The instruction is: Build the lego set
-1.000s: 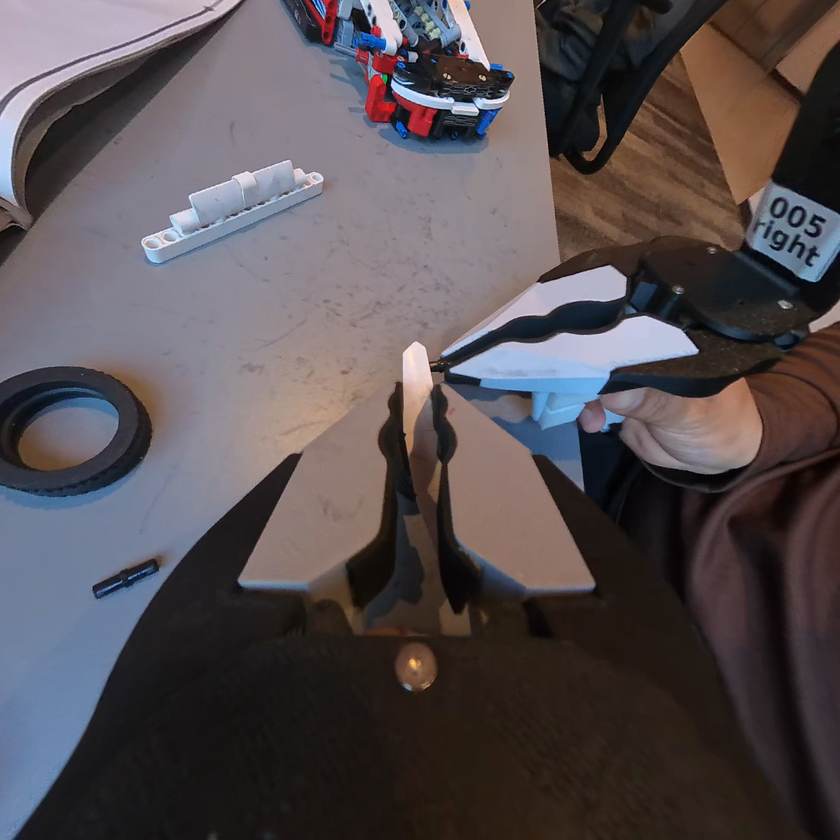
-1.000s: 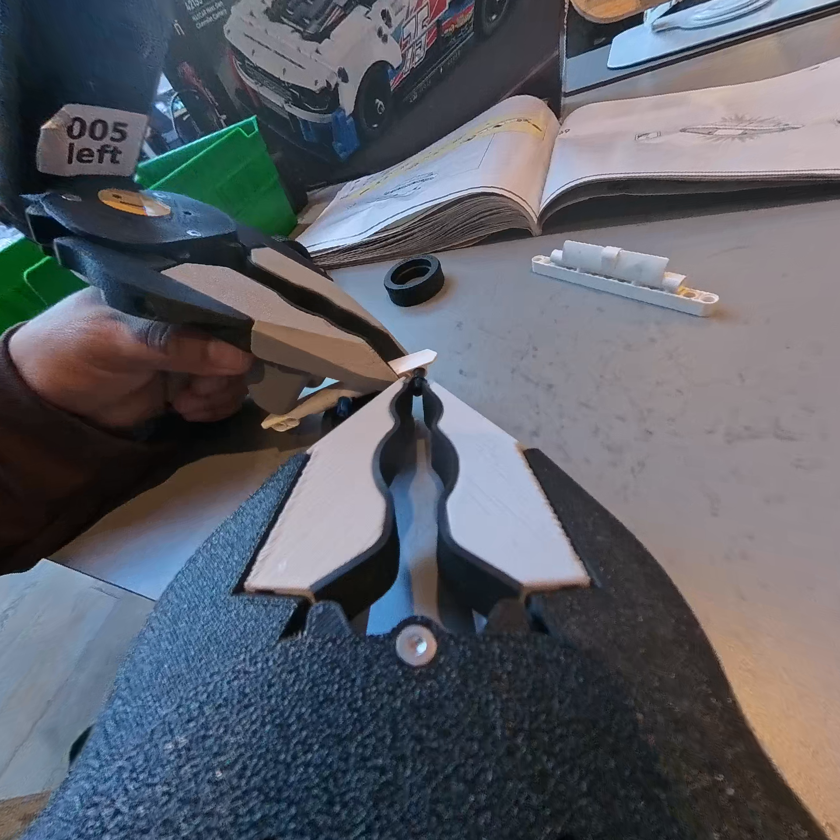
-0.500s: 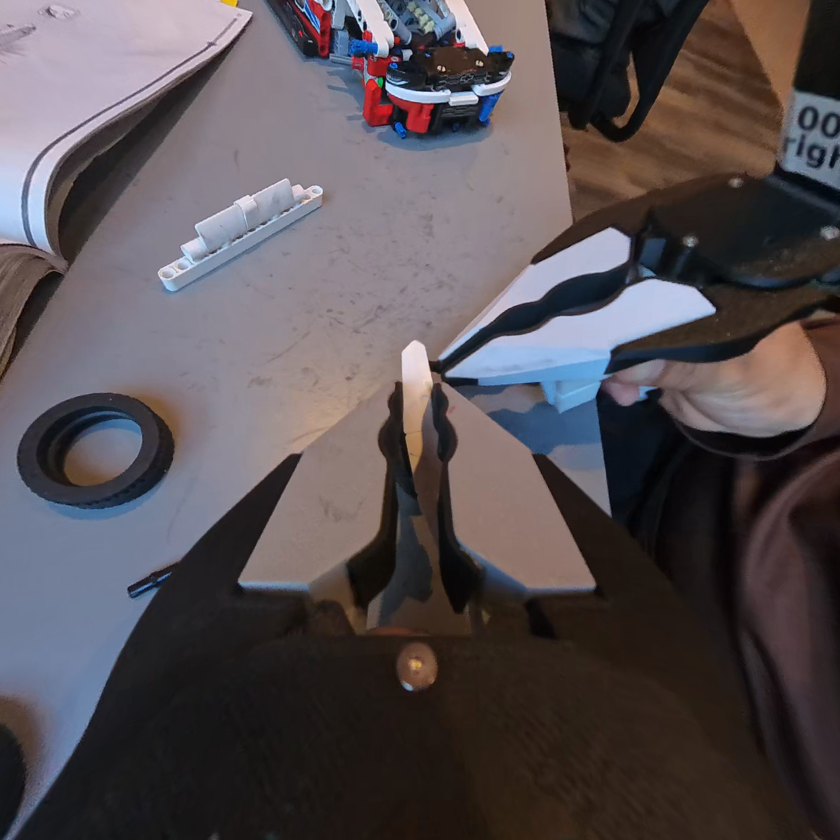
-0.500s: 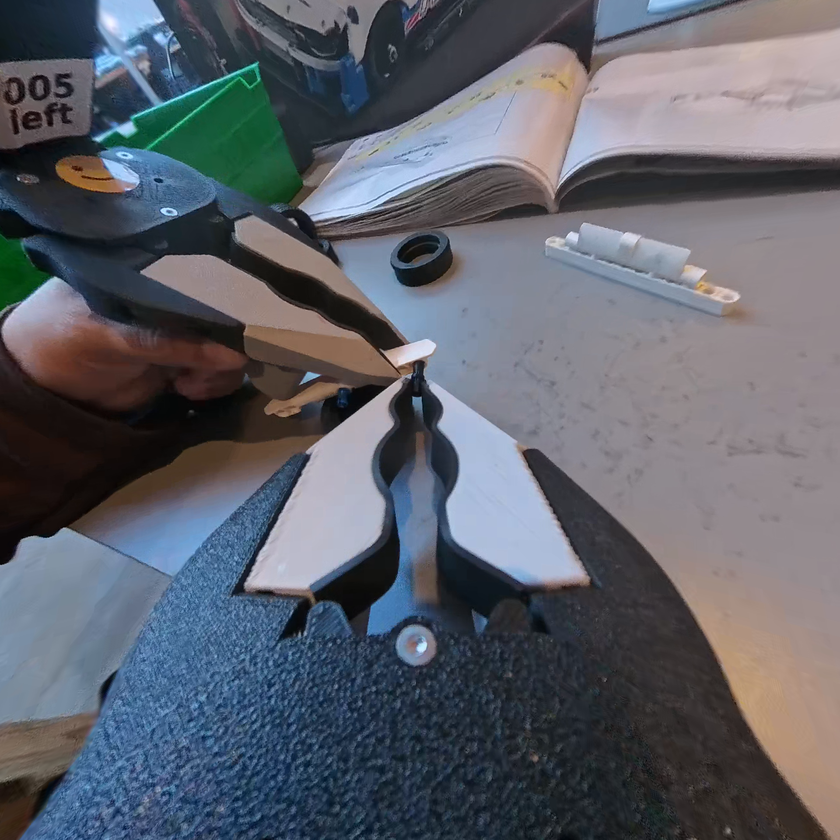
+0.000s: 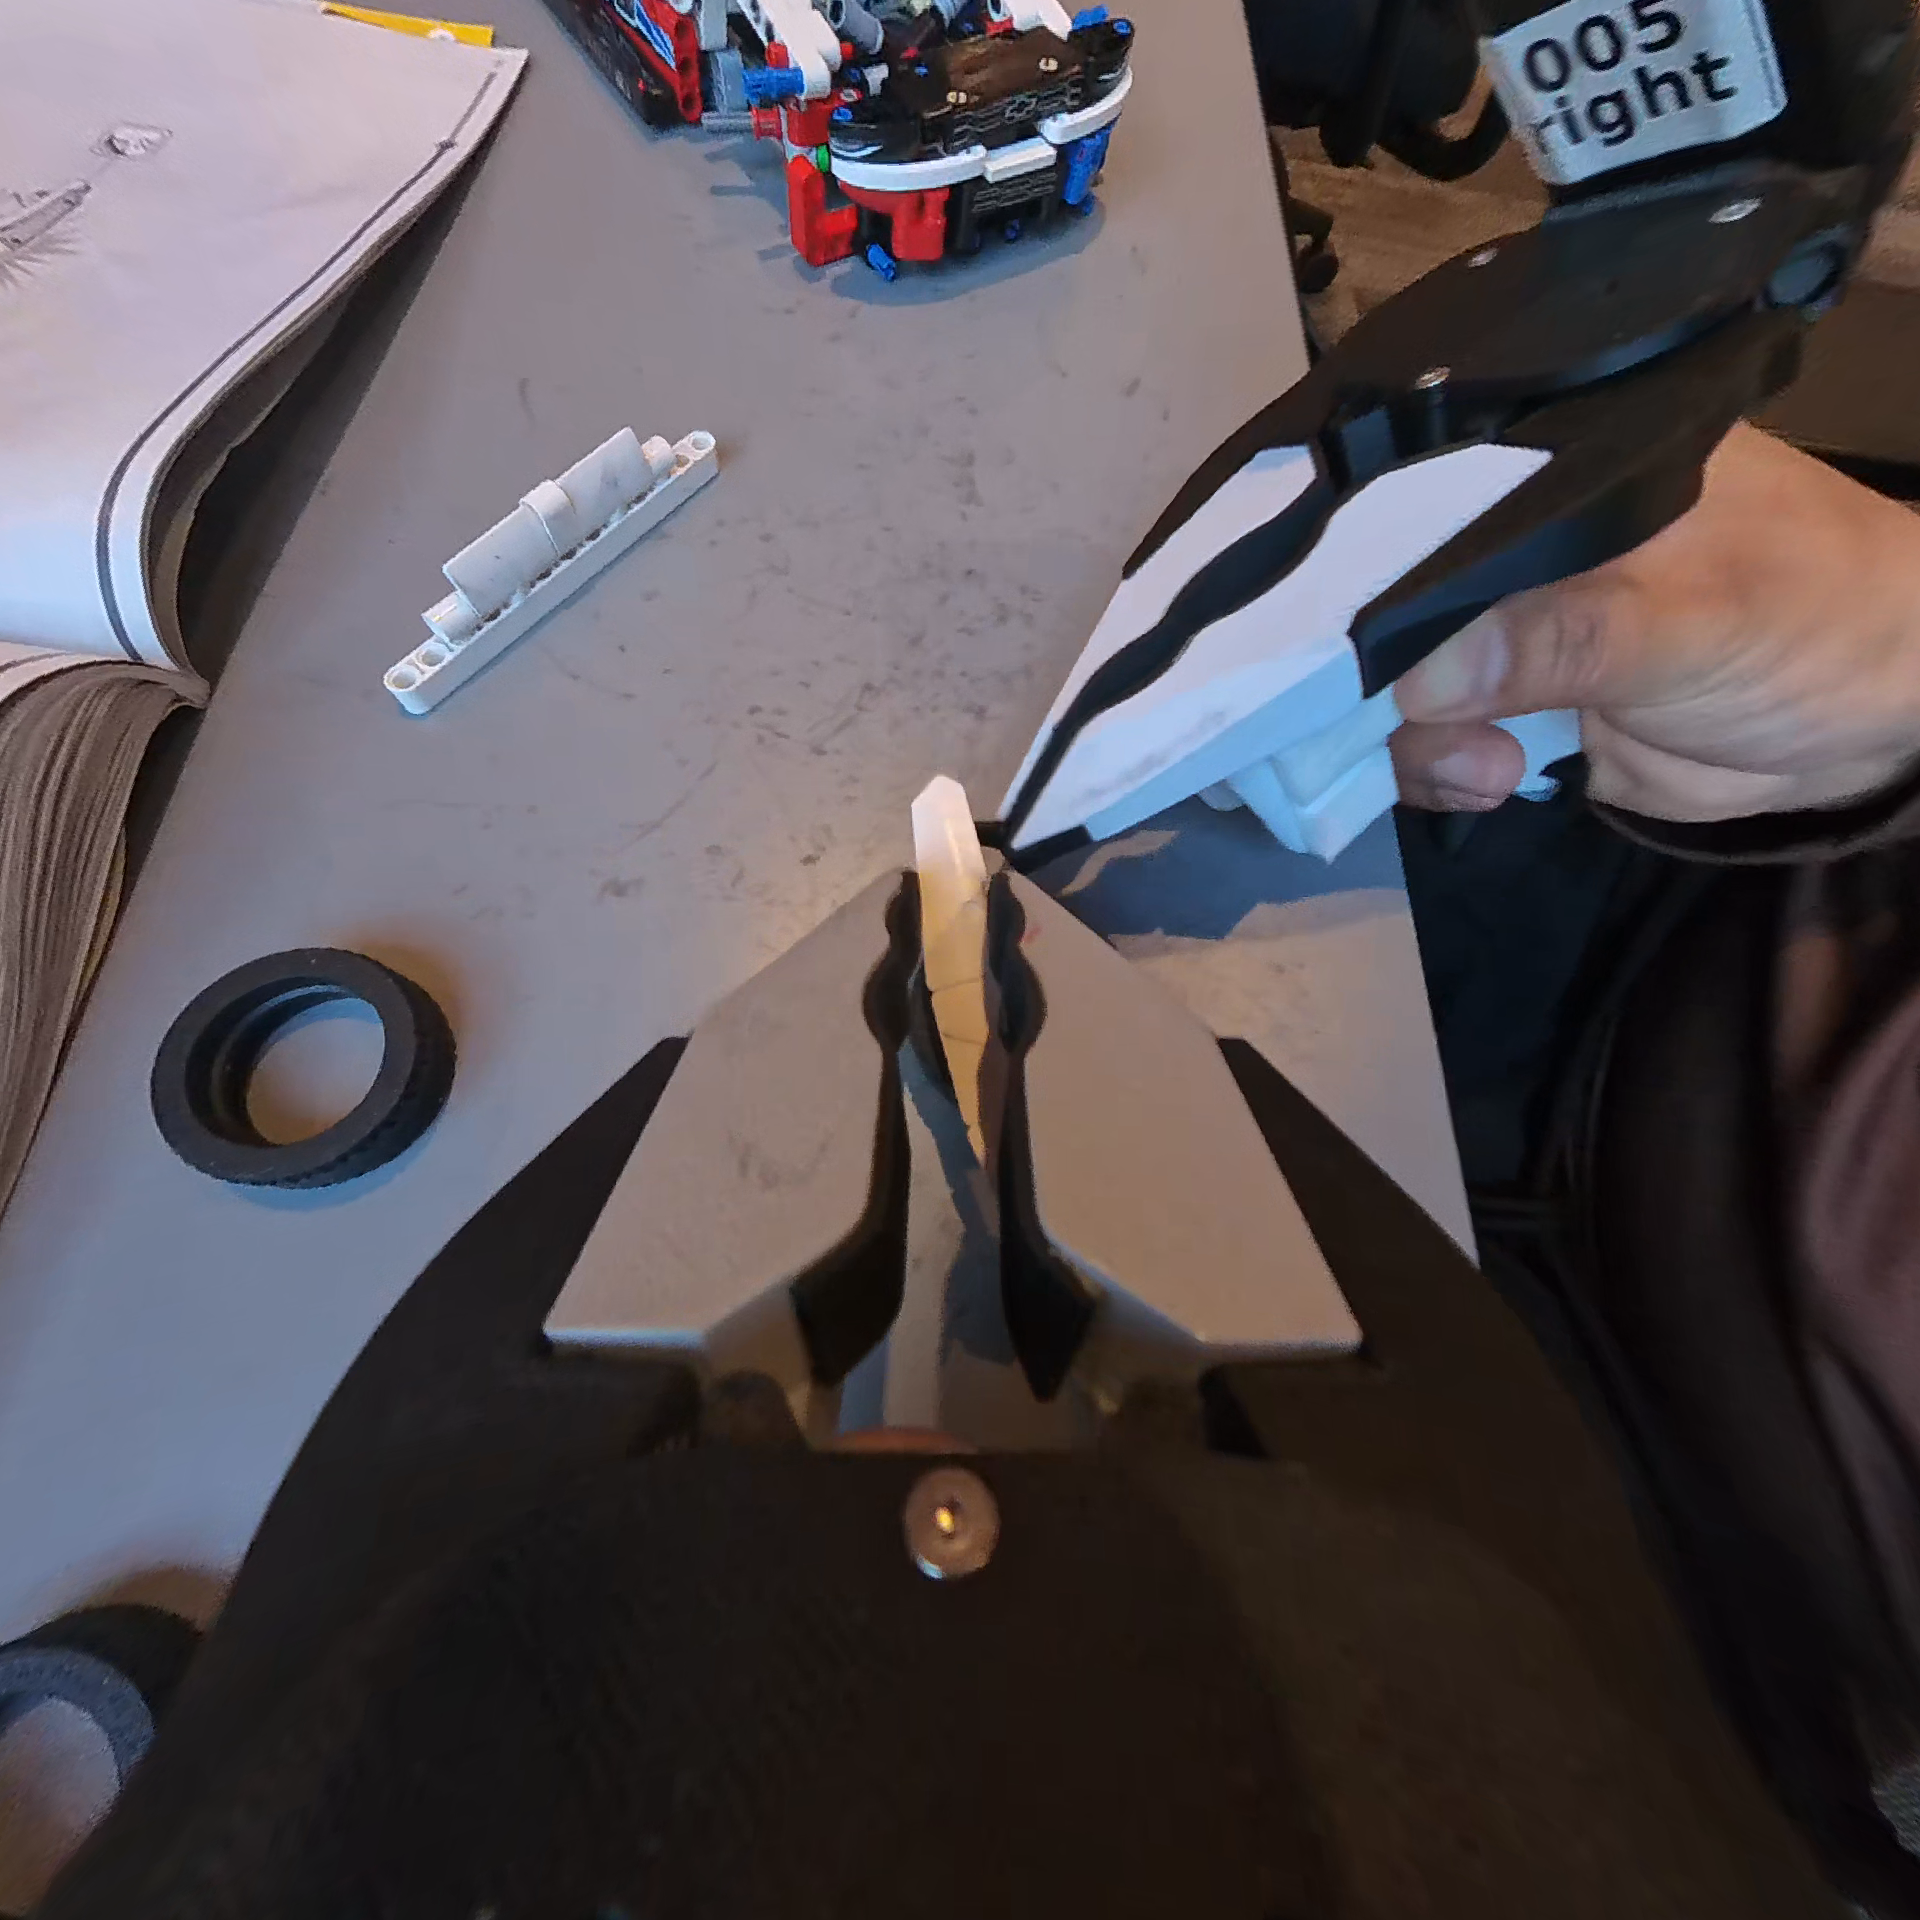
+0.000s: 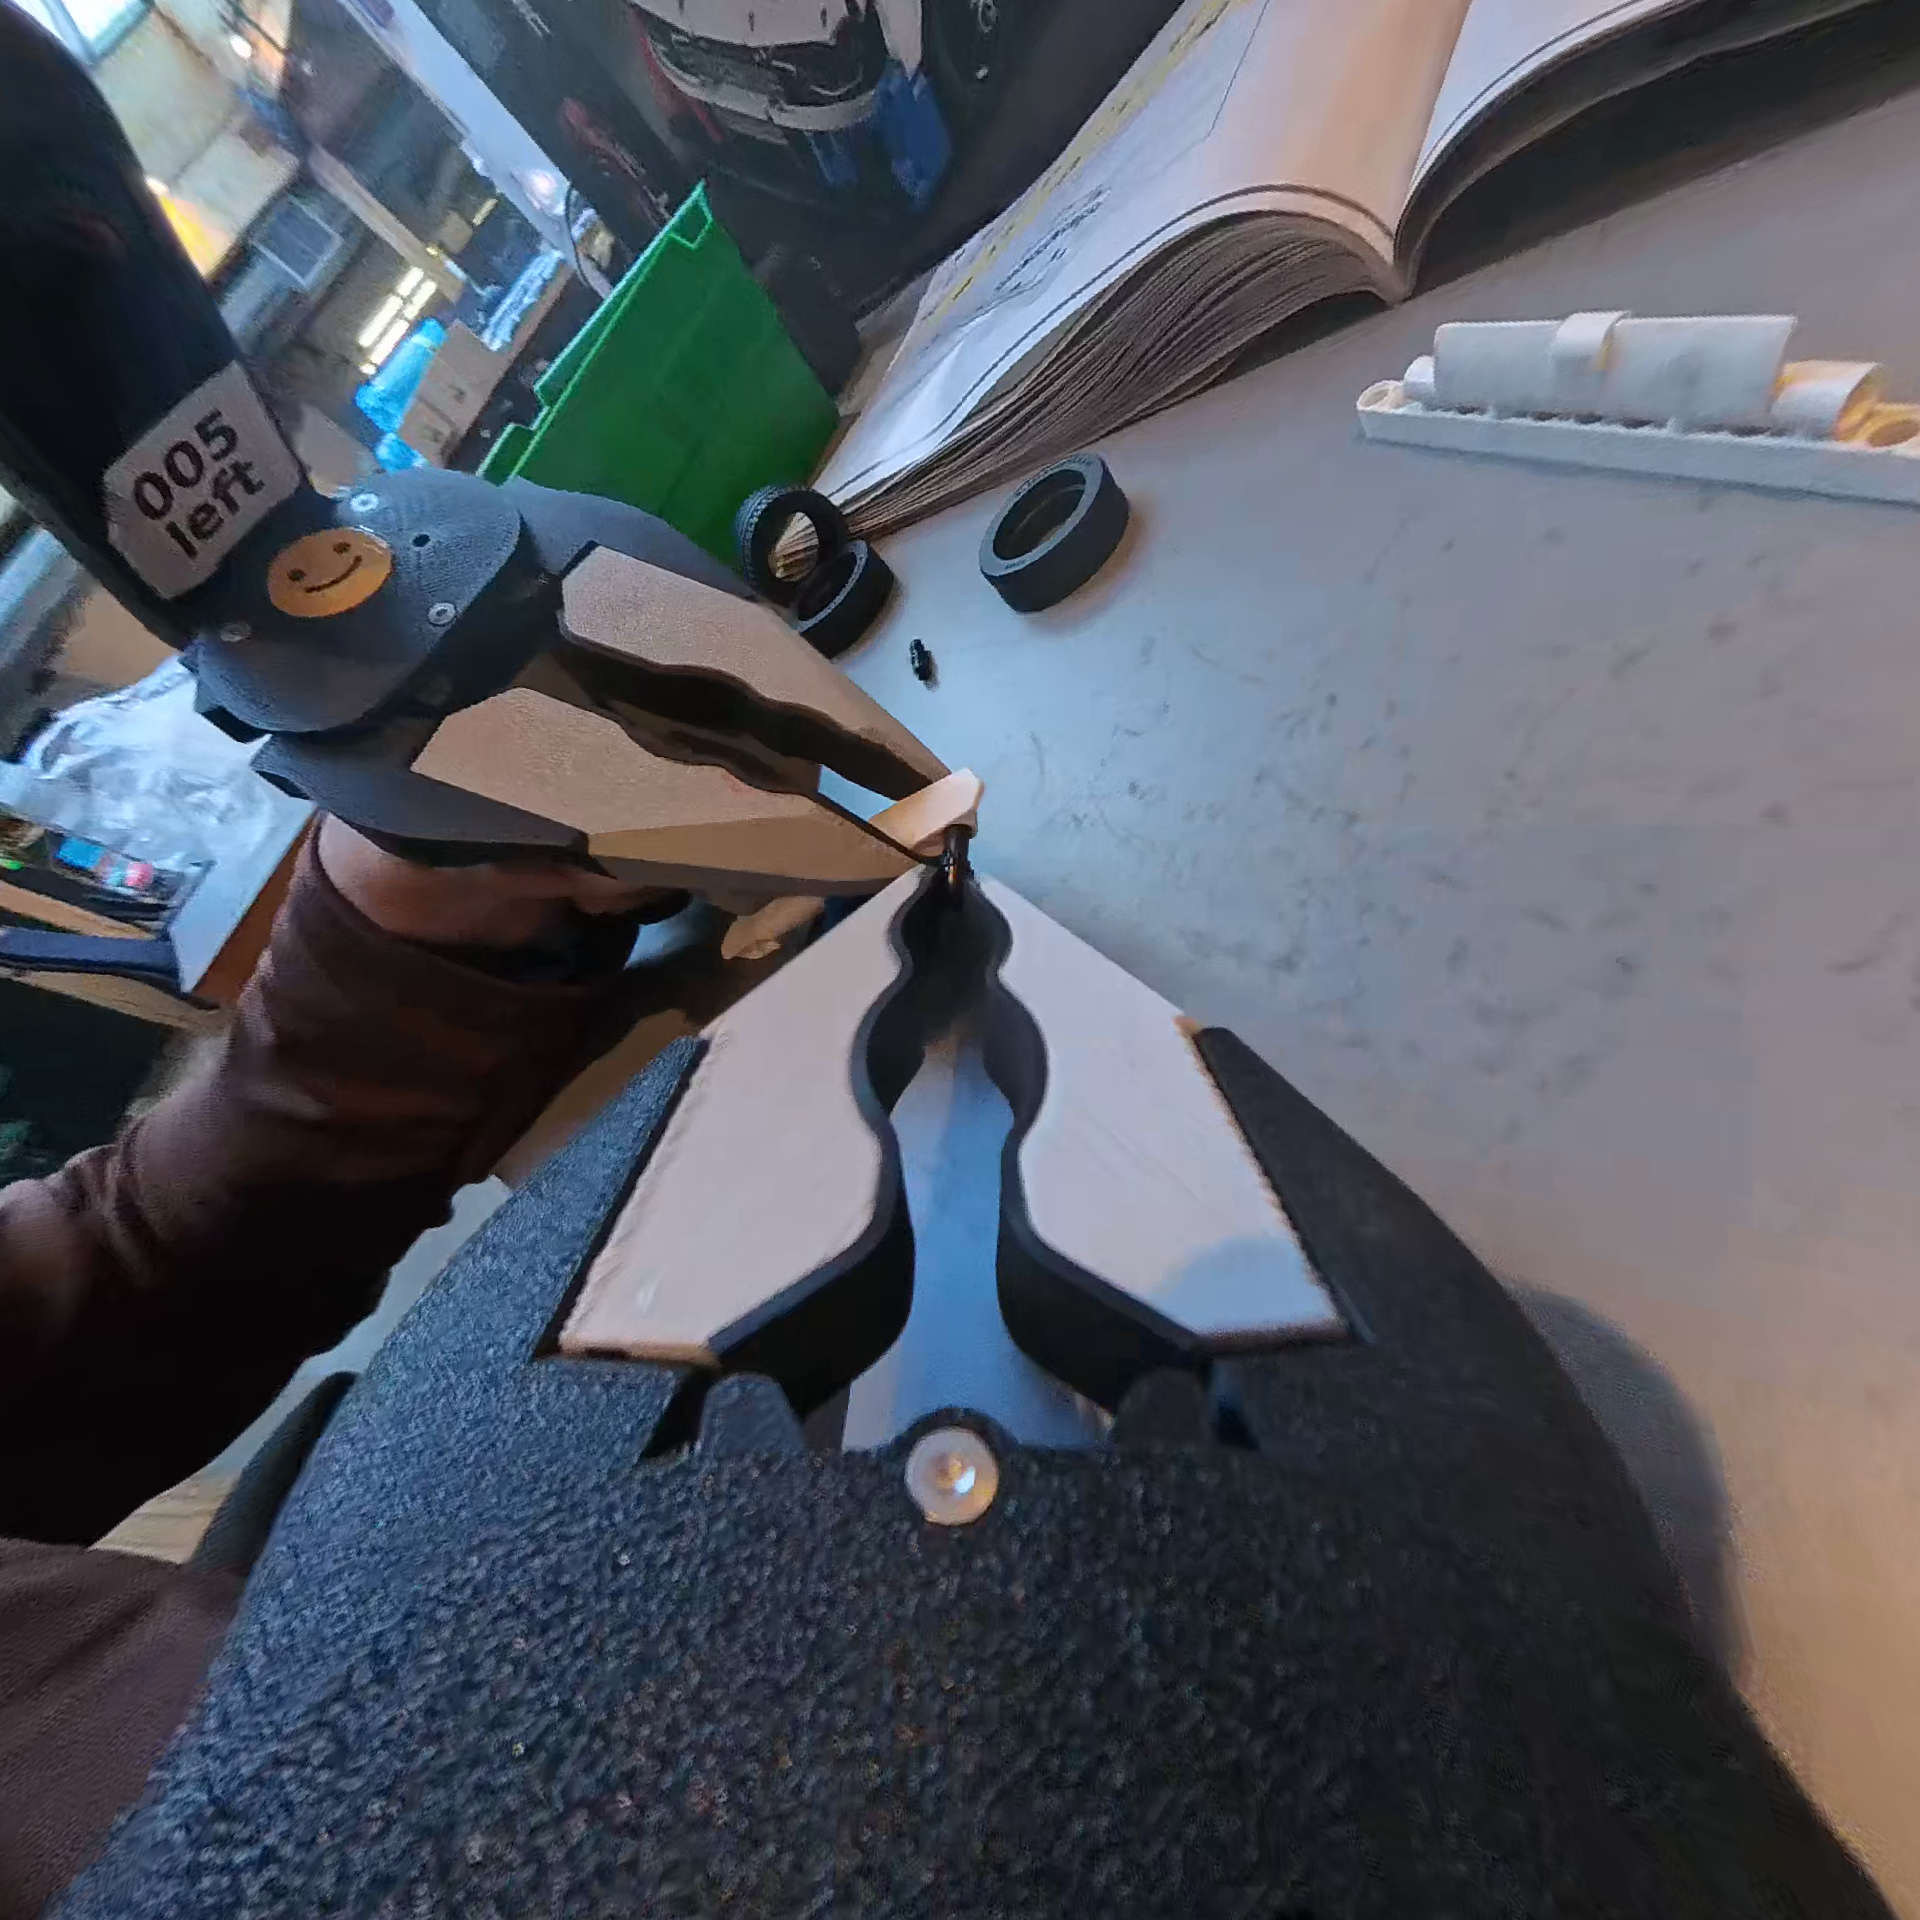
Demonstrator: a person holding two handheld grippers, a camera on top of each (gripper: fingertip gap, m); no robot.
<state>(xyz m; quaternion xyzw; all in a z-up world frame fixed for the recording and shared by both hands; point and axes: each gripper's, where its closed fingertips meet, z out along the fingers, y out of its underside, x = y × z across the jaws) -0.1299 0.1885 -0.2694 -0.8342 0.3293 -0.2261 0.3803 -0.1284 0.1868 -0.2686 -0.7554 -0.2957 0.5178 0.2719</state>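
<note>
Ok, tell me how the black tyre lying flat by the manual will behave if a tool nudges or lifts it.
The tyre looks like hollow rubber, so probably light and squashy. Lying flat on the table, it should drag rather than roll; stood on edge, it would likely roll.

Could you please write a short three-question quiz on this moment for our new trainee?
1. True or false: the left gripper is shut on a white piece.
2. What does the right gripper pinch at its tips? A) black tyre B) small black pin C) white beam
3. Fill in: the white beam assembly lies on the grey table between the open instruction book and the partly built ____.

Key: 1 true. 2 B, the small black pin. 3 car model.
</note>
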